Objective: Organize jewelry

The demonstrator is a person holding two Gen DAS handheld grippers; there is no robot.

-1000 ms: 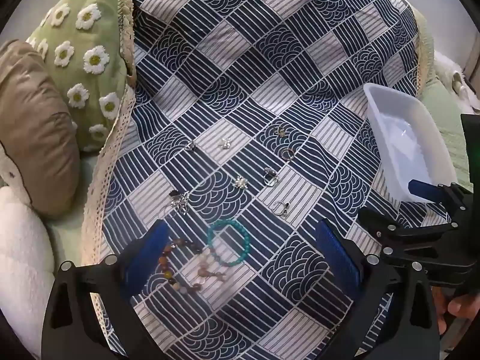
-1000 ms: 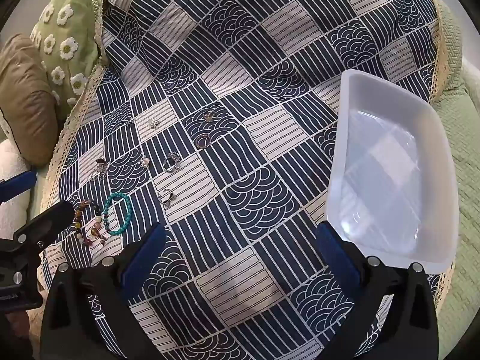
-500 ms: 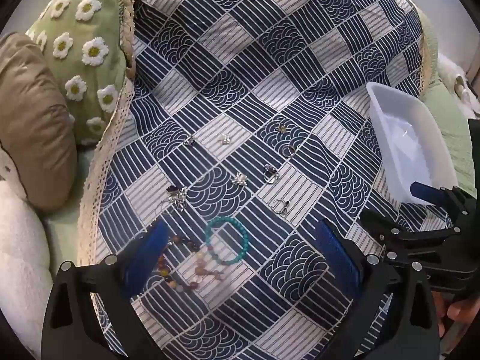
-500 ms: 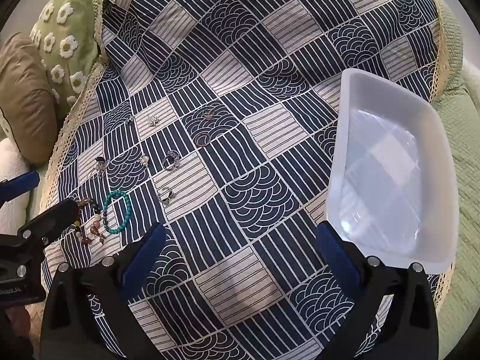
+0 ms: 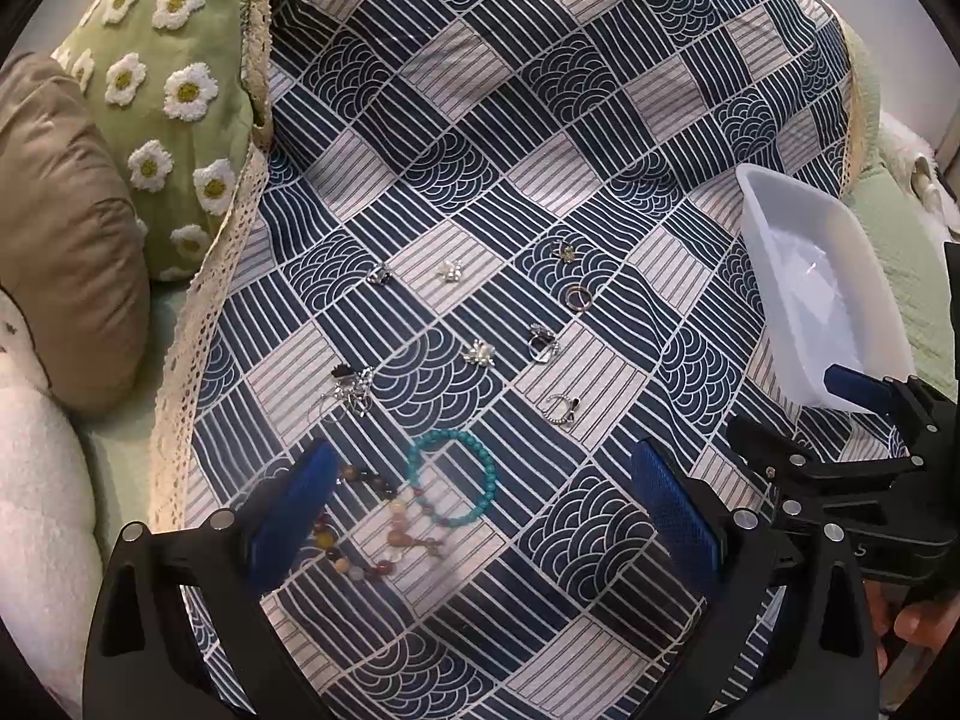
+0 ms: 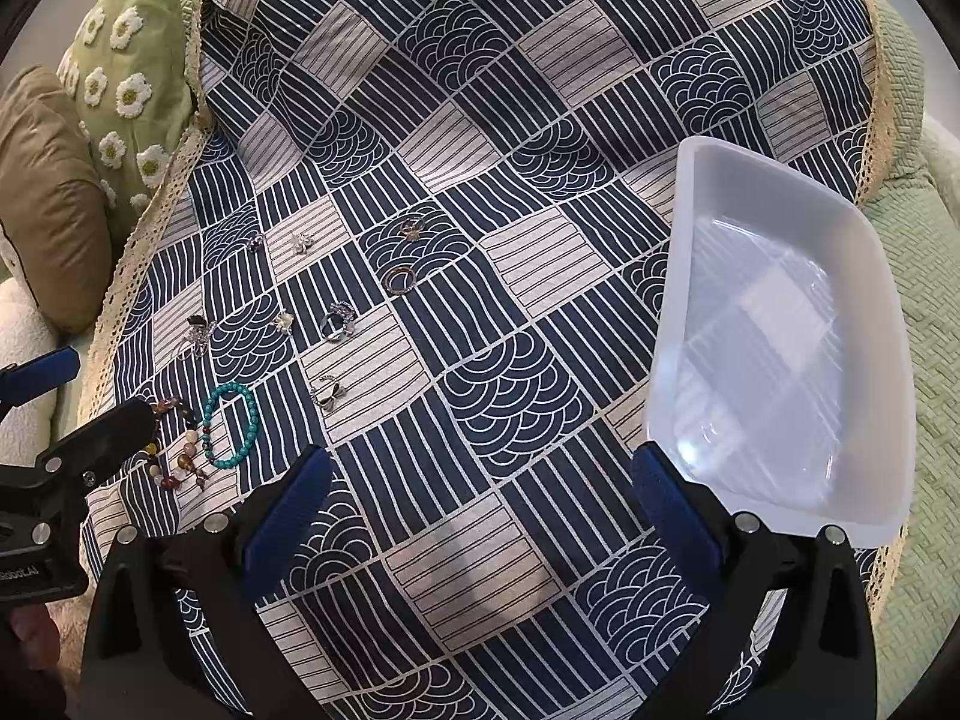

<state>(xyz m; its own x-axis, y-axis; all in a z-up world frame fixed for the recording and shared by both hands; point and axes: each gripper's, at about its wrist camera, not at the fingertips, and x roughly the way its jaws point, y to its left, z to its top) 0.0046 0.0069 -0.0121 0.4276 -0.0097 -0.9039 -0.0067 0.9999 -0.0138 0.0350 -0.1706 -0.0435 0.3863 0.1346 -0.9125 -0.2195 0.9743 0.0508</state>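
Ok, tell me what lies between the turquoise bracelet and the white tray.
In the right wrist view, one small ring beside the turquoise bracelet, then only patterned cloth up to the white tray.

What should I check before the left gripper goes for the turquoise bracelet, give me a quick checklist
1. Left gripper open: ok, blue fingers spread wide.
2. Turquoise bracelet between the fingers: ok, lying flat on the patterned cloth.
3. Bracelet free of other pieces: not ok, the multicolored bead bracelet overlaps it.
4. White tray ready: ok, looks empty.
5. Right gripper out of the way: ok, open beside the tray.
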